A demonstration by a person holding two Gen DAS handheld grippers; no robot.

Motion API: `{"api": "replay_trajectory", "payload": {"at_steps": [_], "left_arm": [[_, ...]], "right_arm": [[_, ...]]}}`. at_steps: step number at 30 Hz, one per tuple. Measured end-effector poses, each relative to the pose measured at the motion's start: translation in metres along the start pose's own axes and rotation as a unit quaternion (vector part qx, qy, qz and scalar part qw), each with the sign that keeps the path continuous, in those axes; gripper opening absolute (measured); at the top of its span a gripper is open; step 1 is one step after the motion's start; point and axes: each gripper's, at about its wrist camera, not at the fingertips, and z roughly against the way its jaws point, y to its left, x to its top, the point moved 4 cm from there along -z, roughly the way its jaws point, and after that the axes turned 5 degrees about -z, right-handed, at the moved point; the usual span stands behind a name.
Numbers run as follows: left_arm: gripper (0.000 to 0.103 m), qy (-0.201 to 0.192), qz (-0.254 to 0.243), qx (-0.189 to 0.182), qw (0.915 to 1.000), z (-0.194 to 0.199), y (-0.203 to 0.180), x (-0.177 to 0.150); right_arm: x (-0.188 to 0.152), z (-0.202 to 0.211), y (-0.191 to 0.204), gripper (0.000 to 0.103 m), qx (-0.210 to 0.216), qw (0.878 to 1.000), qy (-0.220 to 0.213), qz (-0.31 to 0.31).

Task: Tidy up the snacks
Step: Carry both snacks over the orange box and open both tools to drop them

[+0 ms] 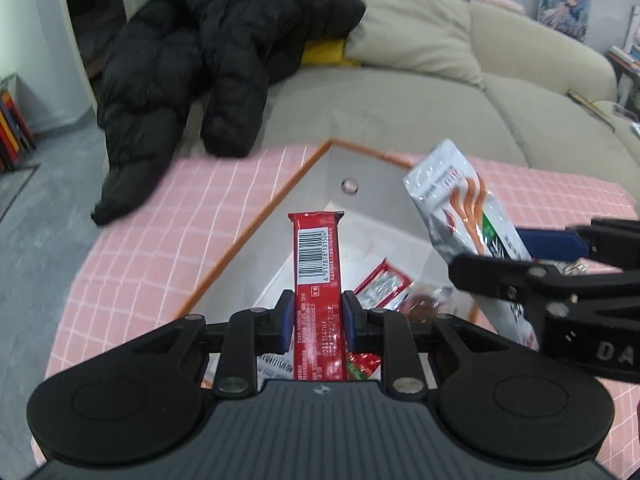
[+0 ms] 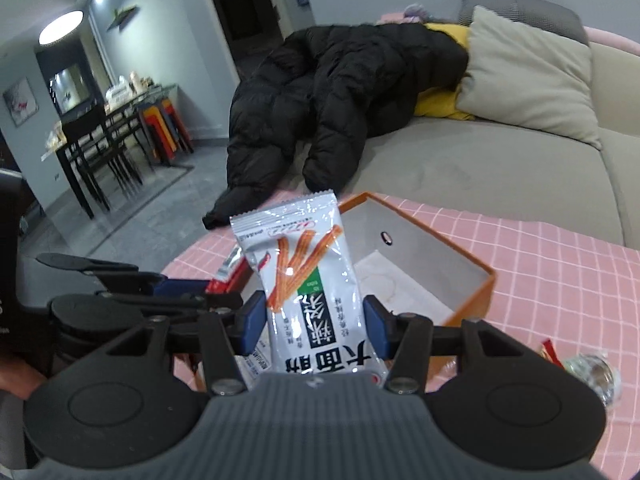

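Now | left claw (image 1: 318, 320) clamps red bar (image 1: 318, 256) lengthwise, pointing forward | right claw (image 2: 316, 328) clamps white packet (image 2: 308, 272) upright

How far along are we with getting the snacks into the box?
Done: a few packets already lie in the orange-rimmed box. In hand: left gripper holds a red bar, right gripper a white spicy-strip packet. Left: a clear-wrapped snack lies on the pink cloth.
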Motion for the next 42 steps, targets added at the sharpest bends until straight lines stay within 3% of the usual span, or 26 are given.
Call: {"api": "replay_trajectory", "payload": {"at_steps": [7, 14, 29, 38, 42], "left_arm": [[0.027, 0.065, -0.013, 0.006, 0.9978, -0.039, 0.008, -0.016], [0.027, 0.104, -0.025, 0.007, 0.9943, -0.063, 0.007, -0.027], [0.027, 0.146, -0.027, 0.008, 0.9889, -0.090, 0.008, -0.035], [0.027, 0.147, -0.034, 0.018, 0.9884, -0.091, 0.008, -0.035], [0.037, 0.139, -0.033, 0.024, 0.9895, -0.085, 0.008, -0.032]], "right_arm": [[0.000, -0.059, 0.005, 0.050, -0.055, 0.995, 0.045, 0.074], [-0.010, -0.099, -0.002, 0.049, -0.083, 0.986, 0.091, 0.111], [-0.032, -0.146, 0.001, 0.048, -0.103, 0.968, 0.160, 0.166], [-0.032, -0.140, 0.003, 0.050, -0.094, 0.970, 0.156, 0.160], [-0.028, -0.133, 0.004, 0.057, -0.093, 0.973, 0.144, 0.154]]}}
